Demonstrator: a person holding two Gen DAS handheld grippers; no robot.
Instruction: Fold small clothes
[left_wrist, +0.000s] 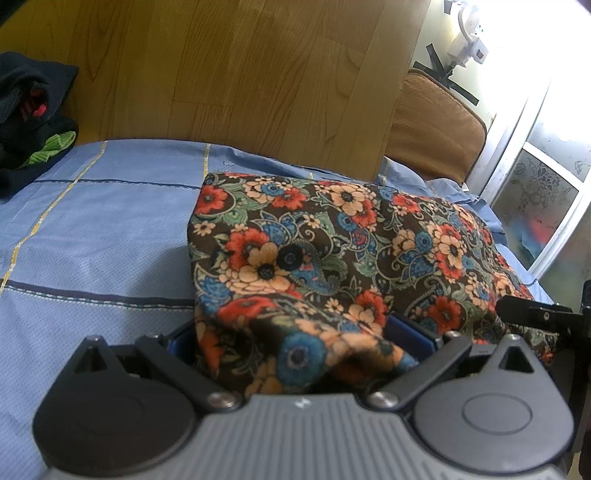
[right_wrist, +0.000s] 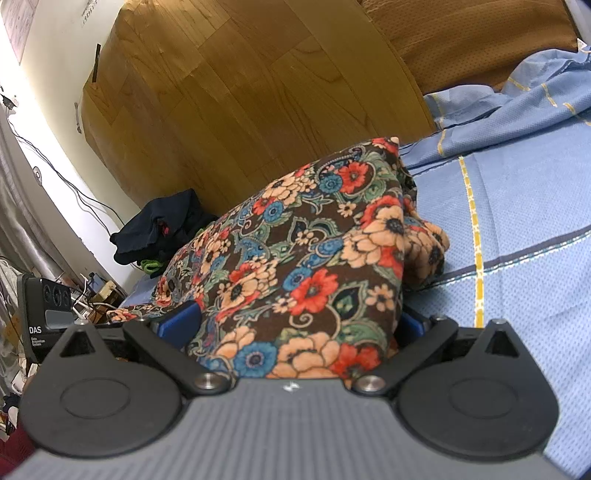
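Dark brown floral-print garment (left_wrist: 332, 243) lies folded in a thick bundle on the blue checked bedsheet (left_wrist: 92, 236), by the wooden headboard panel (left_wrist: 240, 74). Its near edge bunches up between the spread fingers of both grippers. Left gripper (left_wrist: 306, 339): jaws wide, cloth between them, can't tell if the pads are pressing. Right gripper (right_wrist: 295, 328): jaws fully spread, released, cloth loose between. Pile of dark clothes (left_wrist: 29, 122) well apart, at the sheet's far corner.
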